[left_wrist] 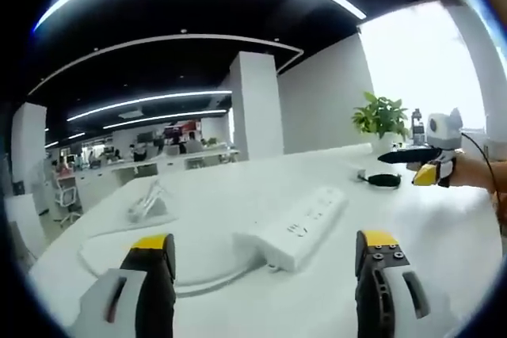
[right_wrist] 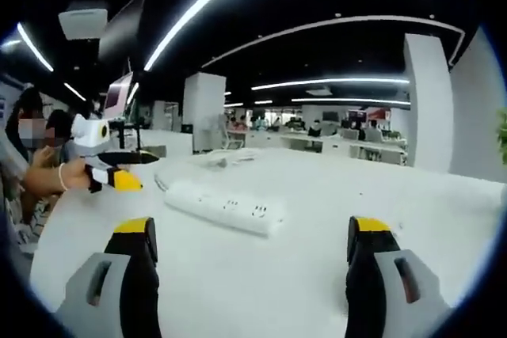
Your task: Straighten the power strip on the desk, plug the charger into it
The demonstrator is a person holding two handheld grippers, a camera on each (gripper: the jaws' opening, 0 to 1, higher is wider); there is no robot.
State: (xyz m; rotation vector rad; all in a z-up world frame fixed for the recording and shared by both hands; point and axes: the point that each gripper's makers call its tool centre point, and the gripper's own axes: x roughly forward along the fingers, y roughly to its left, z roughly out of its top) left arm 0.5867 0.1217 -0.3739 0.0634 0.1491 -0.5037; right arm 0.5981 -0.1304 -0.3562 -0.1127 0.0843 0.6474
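A white power strip [left_wrist: 305, 225] lies flat on the white desk [left_wrist: 444, 235], at a slant, just beyond my left gripper [left_wrist: 265, 241], whose yellow-tipped jaws stand wide apart with nothing between them. Its white cable [left_wrist: 207, 279] curves off from the near end. A small dark object [left_wrist: 384, 180], possibly the charger, rests on the desk farther back, beside my right gripper [left_wrist: 430, 172]. In the right gripper view the power strip [right_wrist: 226, 207] lies ahead of my open, empty right gripper [right_wrist: 251, 227]. My left gripper [right_wrist: 117, 177] hovers at the strip's left, held by a hand.
A white wire-like stand [left_wrist: 149, 205] sits on the desk to the left of the strip. A potted plant [left_wrist: 380, 115] stands at the far desk edge by the window. A person's arm [right_wrist: 40, 178] reaches in from the left. Office desks and pillars lie beyond.
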